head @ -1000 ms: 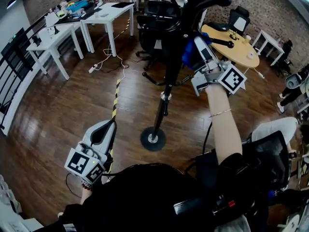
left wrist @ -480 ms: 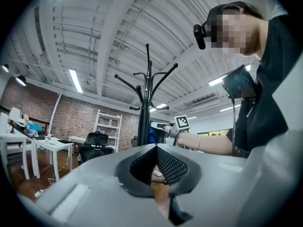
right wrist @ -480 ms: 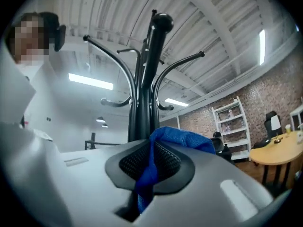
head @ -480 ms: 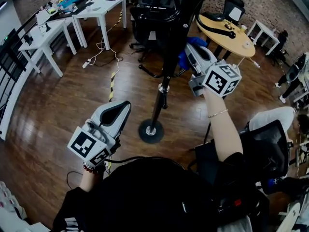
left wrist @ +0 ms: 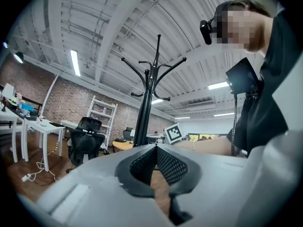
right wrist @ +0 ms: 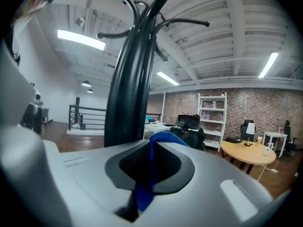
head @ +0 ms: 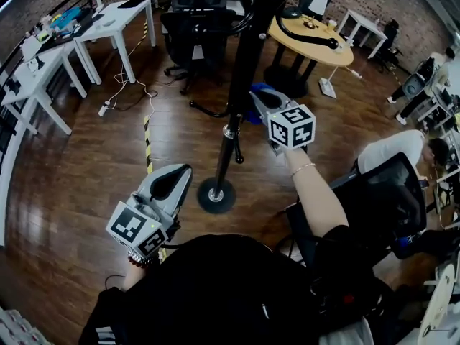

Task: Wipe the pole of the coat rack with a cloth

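No readable words, brands or numbers in any view, only coded square markers [head: 291, 126].

A wooden floor [head: 72, 192] carries white tables [head: 115, 21] at the left, a black chair [head: 195, 34] behind, and a round wooden table [head: 343, 52] (small items on it, too small to name). Yellow-black tape [head: 147, 146] crosses the boards near what looks like a power strip [head: 105, 108].
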### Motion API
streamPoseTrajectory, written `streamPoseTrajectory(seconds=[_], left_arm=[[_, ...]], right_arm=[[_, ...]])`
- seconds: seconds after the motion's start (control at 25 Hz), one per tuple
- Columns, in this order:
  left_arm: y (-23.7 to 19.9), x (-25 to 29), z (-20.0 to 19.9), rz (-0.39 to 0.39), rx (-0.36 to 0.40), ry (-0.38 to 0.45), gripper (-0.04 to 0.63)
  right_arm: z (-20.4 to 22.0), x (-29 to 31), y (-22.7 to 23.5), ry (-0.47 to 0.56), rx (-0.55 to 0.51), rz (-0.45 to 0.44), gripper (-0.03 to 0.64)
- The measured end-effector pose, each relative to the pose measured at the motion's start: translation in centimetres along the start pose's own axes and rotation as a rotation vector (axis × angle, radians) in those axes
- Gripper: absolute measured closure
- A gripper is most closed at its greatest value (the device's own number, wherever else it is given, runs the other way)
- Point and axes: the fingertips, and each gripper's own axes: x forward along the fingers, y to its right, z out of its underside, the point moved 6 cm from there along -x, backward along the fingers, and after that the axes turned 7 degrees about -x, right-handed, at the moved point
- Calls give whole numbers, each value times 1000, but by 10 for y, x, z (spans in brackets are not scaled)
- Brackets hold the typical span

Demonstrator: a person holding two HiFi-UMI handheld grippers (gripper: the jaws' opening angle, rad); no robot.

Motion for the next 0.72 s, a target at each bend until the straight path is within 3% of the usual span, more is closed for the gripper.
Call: streamPoseTrajectory(seconds=[0.2,0.52,0.72], left_arm=[[-21,-17,-4,-2,1,-3,589],[-47,-42,-3,-19,-38,-38,589],[-50,-40,-1,-24,-55,-12,589]], right_arm=[[36,11,1,-97,12,36,594],[58,22,10,-159,39,121,594],[59,24,27,-200,-114,221,594]])
